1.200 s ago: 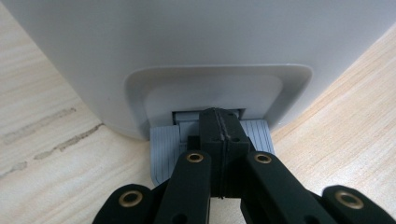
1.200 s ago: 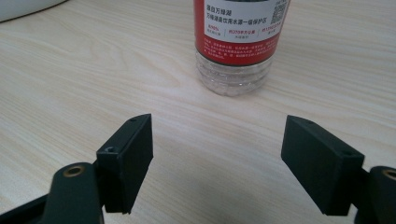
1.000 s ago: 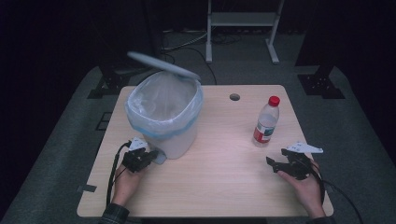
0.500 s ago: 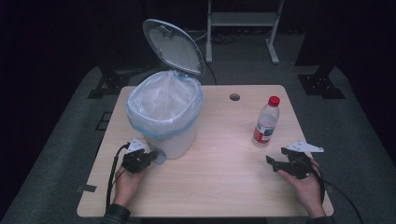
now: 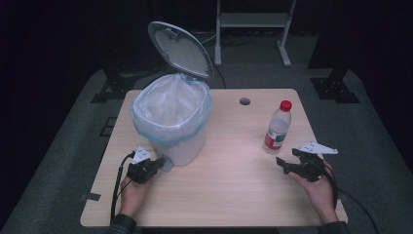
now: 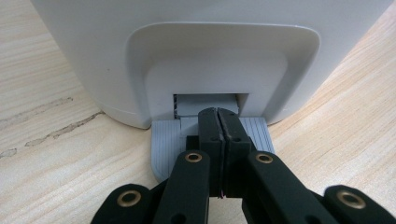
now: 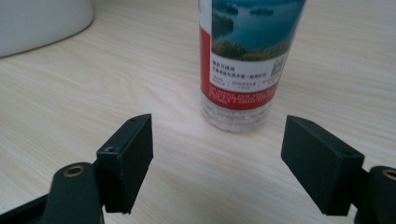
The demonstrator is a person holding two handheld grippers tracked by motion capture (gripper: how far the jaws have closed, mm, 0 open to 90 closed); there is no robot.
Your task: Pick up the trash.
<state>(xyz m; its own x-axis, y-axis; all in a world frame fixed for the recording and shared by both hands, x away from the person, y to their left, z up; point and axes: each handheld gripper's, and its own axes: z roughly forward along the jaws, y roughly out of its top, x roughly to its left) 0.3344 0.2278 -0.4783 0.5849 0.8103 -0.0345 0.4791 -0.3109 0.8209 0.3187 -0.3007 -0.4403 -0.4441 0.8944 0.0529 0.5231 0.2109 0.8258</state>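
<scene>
- High view, change noted: lid (image 5: pixel 181 49) of the white pedal bin (image 5: pixel 171 124) is now standing fully raised at upper centre-left of the frame, having swung up from a half-lifted tilt a second ago
- Cause, as judged: left gripper (image 5: pixel 155 165), jaws pressed together with nothing between them, is bearing down on the grey pedal (image 6: pixel 168 144) at the bin's foot; left gripper view is showing the closed tips resting on the ribbed pedal in lower centre of the frame
- Meaning, as judged: bin mouth with its liner bag (image 5: pixel 168 105) is standing open and ready to be filled; the bottle looks the likely item to go in
- Right gripper (image 5: pixel 290 164), lower right of the high view: jaws spread wide, holding nothing, lying just short of the bottle (image 5: pixel 278 127)
- Bottle placement: upright on the table (image 5: pixel 234 185), right of centre, well apart from the bin
- Count: one bin, one lid, one pedal, one liner bag, one red-capped bottle, two grippers, one table
</scene>
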